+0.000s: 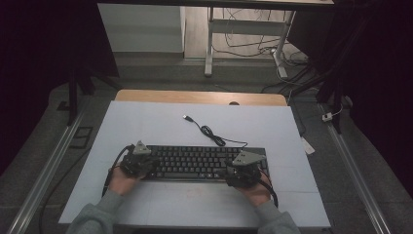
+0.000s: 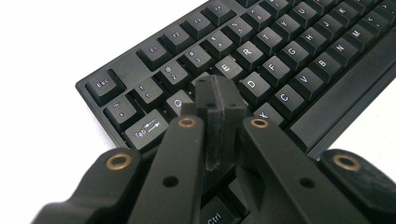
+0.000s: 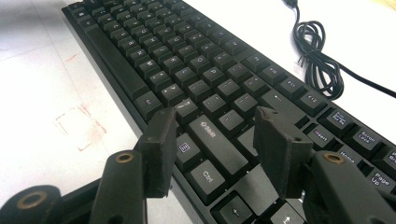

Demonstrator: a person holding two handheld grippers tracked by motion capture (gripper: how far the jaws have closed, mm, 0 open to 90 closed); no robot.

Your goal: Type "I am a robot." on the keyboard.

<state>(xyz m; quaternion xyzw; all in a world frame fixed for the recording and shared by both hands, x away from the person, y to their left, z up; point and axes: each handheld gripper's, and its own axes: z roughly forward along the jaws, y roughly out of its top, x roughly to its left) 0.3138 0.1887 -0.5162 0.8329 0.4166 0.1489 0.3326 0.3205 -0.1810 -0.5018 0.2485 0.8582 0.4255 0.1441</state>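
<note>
A black keyboard (image 1: 195, 163) lies on the white mat (image 1: 160, 126), and its coiled cable (image 1: 212, 132) runs back to a loose USB plug (image 1: 187, 117). My left gripper (image 1: 139, 163) hovers over the keyboard's left end. In the left gripper view its jaws (image 2: 217, 88) are pressed together with nothing between them, just above the keys near Q and W on the keyboard (image 2: 280, 46). My right gripper (image 1: 241, 173) is over the right end. In the right gripper view it (image 3: 215, 119) stands open above the right Shift key of the keyboard (image 3: 187, 60), holding nothing.
The cable coil (image 3: 317, 65) lies just behind the keyboard's right half. A wooden table edge (image 1: 195, 96) shows beyond the mat. Desk legs and loose wires (image 1: 253, 44) are on the floor farther back. Faint red marks (image 3: 77, 123) stain the mat in front of the keyboard.
</note>
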